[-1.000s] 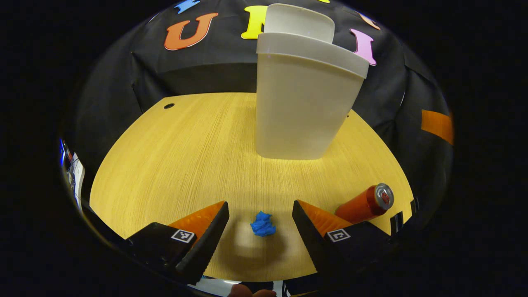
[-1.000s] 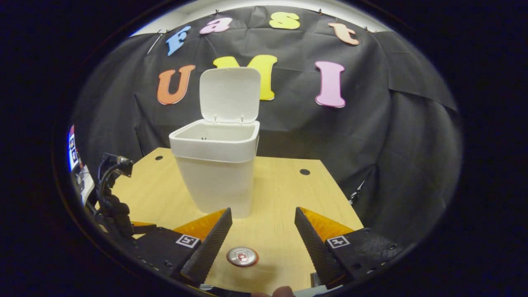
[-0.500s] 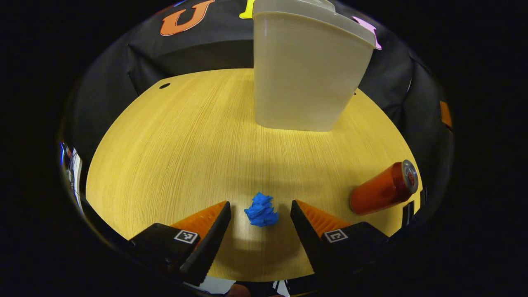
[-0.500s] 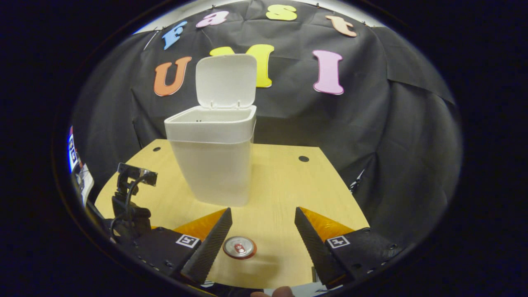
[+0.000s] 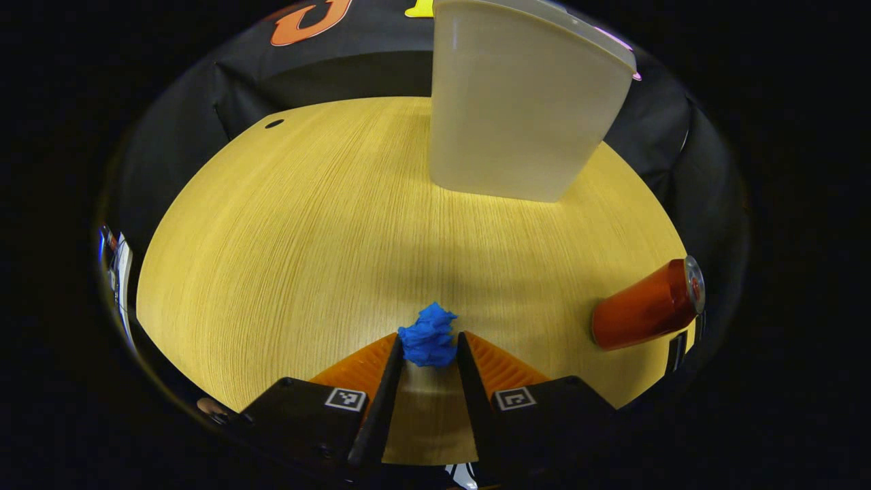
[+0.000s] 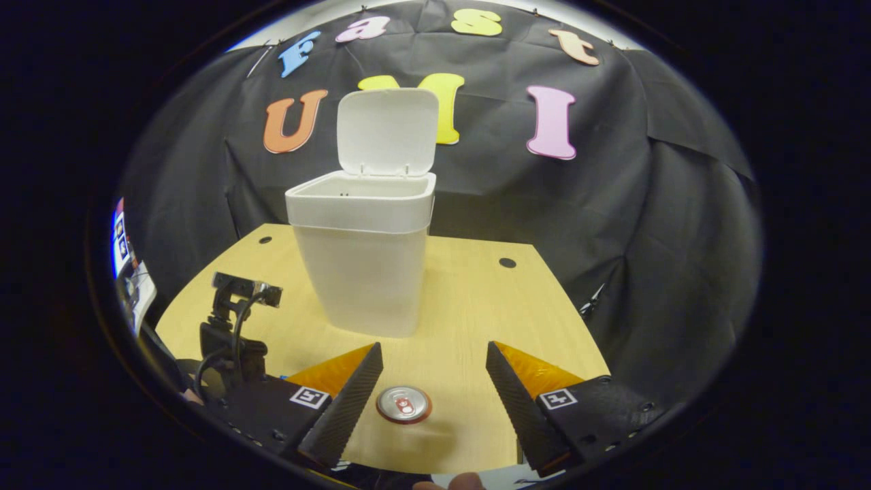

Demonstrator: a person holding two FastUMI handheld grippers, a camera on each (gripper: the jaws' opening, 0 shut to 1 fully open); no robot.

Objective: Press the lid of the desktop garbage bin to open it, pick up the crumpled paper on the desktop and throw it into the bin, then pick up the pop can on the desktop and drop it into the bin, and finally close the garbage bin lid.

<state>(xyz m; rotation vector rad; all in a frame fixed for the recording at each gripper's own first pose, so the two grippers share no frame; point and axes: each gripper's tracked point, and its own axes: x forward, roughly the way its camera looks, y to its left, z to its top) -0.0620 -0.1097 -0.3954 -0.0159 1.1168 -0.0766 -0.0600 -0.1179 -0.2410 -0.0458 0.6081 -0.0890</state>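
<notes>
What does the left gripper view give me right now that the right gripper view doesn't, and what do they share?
Left gripper view: the blue crumpled paper pinched between the left gripper fingers, and the pop can's red side. Right gripper view: the bin's raised lid and open mouth, with the right gripper open above the can top. Both: the bin, the can standing upright and the wooden table.

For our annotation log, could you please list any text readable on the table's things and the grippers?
Can: none legible; the red mark on its top is too small to read.
Bin: plain, none.
Paper: none.
Left gripper and right gripper: square code markers, no words.
</notes>
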